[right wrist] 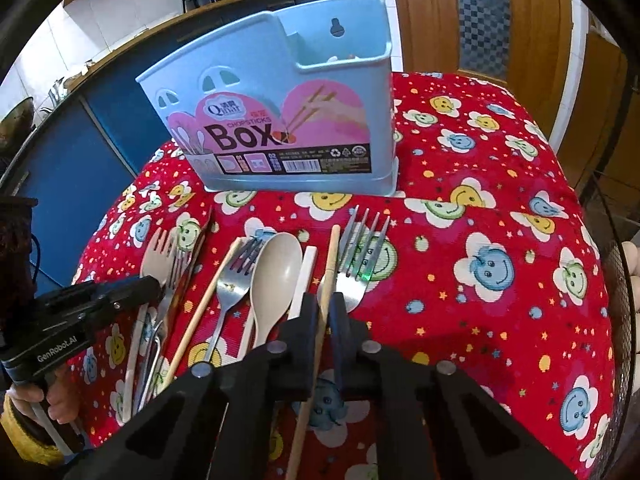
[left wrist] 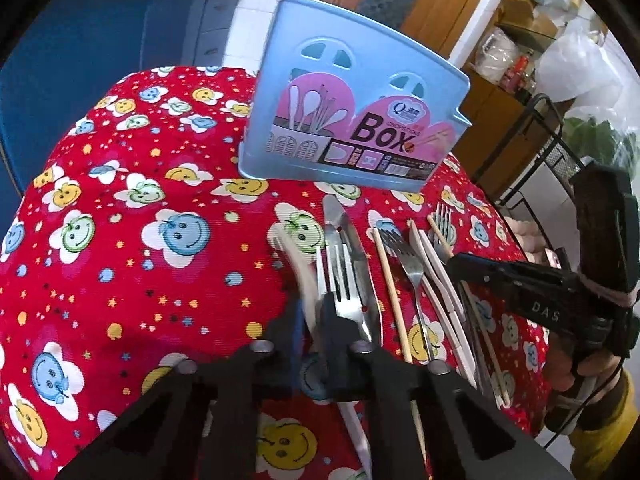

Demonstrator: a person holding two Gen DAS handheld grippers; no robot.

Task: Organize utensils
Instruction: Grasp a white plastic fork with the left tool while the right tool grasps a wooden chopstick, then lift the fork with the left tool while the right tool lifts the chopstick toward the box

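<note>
A light blue chopsticks box [left wrist: 352, 120] stands upright on the red smiley tablecloth; it also shows in the right wrist view [right wrist: 288, 112]. A row of utensils lies in front of it: metal forks [left wrist: 344, 280], a knife [left wrist: 340, 216], white chopsticks [left wrist: 436, 272], a wooden chopstick [left wrist: 390, 280]. My left gripper [left wrist: 314, 316] is shut on a beige plastic fork [left wrist: 298, 264], lifted and blurred. My right gripper [right wrist: 324, 312] is shut on a wooden chopstick [right wrist: 330, 264]. A beige spoon [right wrist: 276, 272] and metal forks [right wrist: 236, 276] lie beside it.
The table is small, with its edges [right wrist: 600, 320] close on all sides. A blue cabinet [left wrist: 100, 60] stands behind on the left. A black wire rack [left wrist: 552, 152] and bags stand at the right. A wooden door [right wrist: 480, 16] is behind.
</note>
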